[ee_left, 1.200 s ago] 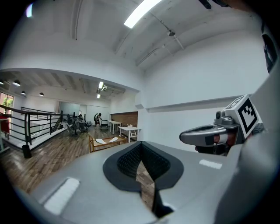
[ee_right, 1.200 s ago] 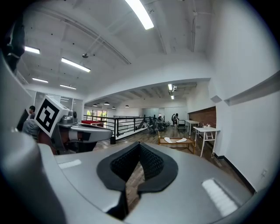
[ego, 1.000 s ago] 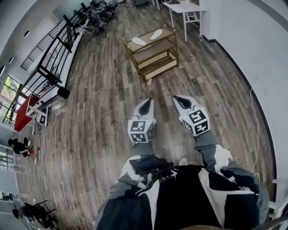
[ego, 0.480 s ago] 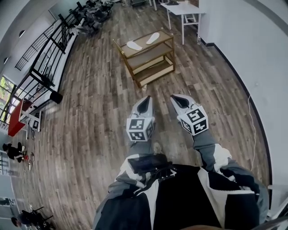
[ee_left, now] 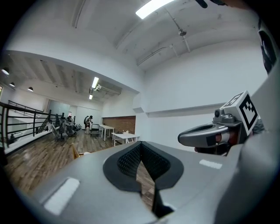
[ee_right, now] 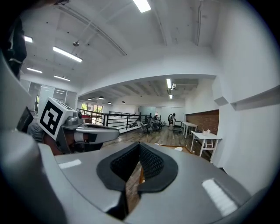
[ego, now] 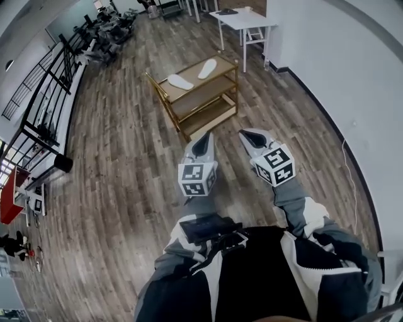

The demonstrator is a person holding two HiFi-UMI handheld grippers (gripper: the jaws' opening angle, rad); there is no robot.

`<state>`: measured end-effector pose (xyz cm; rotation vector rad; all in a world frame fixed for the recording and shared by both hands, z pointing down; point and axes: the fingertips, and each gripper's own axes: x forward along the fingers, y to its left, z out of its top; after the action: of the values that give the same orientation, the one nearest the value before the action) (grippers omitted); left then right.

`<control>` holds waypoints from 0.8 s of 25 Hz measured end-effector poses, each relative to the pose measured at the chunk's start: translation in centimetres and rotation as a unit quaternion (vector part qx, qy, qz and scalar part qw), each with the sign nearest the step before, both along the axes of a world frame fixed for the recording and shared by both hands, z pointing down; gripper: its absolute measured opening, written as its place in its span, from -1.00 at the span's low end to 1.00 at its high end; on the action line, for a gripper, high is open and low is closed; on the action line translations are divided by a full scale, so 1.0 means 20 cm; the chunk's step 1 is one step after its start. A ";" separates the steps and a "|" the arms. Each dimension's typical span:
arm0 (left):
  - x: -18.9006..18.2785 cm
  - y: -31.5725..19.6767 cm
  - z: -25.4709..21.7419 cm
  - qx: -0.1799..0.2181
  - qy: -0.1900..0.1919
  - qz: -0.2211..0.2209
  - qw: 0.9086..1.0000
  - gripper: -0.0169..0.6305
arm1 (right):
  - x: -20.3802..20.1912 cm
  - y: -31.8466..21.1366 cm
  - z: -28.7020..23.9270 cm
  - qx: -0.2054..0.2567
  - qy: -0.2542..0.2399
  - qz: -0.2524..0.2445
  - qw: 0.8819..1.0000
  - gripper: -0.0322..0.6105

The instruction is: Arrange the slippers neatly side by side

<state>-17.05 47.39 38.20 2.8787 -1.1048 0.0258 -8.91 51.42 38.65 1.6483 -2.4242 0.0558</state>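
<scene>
1. Slippers: two white ones lie on the top shelf of a wooden rack (ego: 203, 100), at 12 o'clock from the person in the head view, well ahead of both tongs.
2. Left-hand slipper (ego: 180, 82) sits toward the rack's 10 o'clock end, right-hand slipper (ego: 207, 69) toward 1 o'clock. They're apart, not touching, and angled diff ways, so not parallel.
3. Left tongs (ego: 205, 139): closed, nothing btwn the pads. In their own view the pads meet, w/ only floor showing through the notch.
4. Right tongs (ego: 250, 137): closed too, and empty; same look in their own view.
5. Both tongs are held out in front of the person's chest, side by side, near each other but not touching, pointing to 12 o'clock at the rack.
6. The rack stands on a wood floor (ego: 126, 163).
7. White desk (ego: 242, 19) is at 1 o'clock past the rack, next to the white wall (ego: 340, 63).
8. Black railing (ego: 53, 78) runs along at 10 o'clock.
9. Black-and-white jacket (ego: 252, 277) fills 6 o'clock.
</scene>
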 end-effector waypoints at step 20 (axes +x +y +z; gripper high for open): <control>0.32 -1.04 0.16 -0.042 -0.058 -0.103 0.992 -0.92 | 0.43 -1.11 0.09 -0.011 -0.047 -0.080 0.996 -0.88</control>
<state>-10.74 26.64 41.37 2.7053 -1.3817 0.2282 -0.21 29.18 40.50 1.4682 -2.6074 0.1378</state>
